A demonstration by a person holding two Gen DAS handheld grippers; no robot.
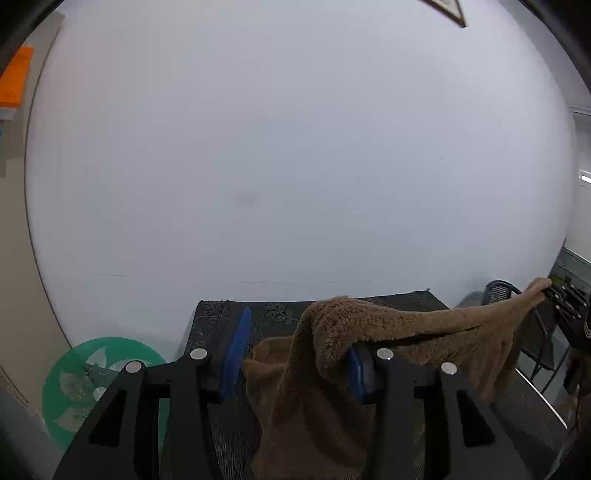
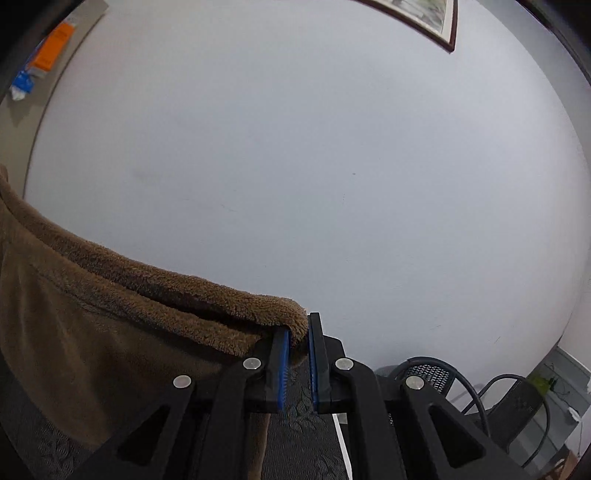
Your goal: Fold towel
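Two black grippers with blue-lined fingers hold one fluffy brown fleece towel (image 1: 369, 332) lifted in front of a plain white wall (image 1: 295, 147).

Left wrist view, from the left edge: a round green patterned disc (image 1: 74, 373) sits at the lower left, beside the left gripper (image 1: 295, 354). Its left blue finger (image 1: 236, 350) stands bare, with a gap between it and the cloth; the towel drapes over the right finger and hangs down between the two. Whether the fingers, partly apart, actually pinch the cloth cannot be told. Beyond them lies a dark leaf-patterned table (image 1: 229, 314). From there the towel stretches toward the right edge of the frame, where the right gripper (image 1: 554, 295) holds its far corner.

Right wrist view, from the left: the towel (image 2: 110, 314) fills the lower left and its thick rolled edge runs to lower centre, where the right gripper (image 2: 298, 339) has its fingers narrowed on that corner. Black mesh chairs (image 2: 517, 406) stand at the lower right, and a framed picture (image 2: 424, 18) hangs at the upper right.
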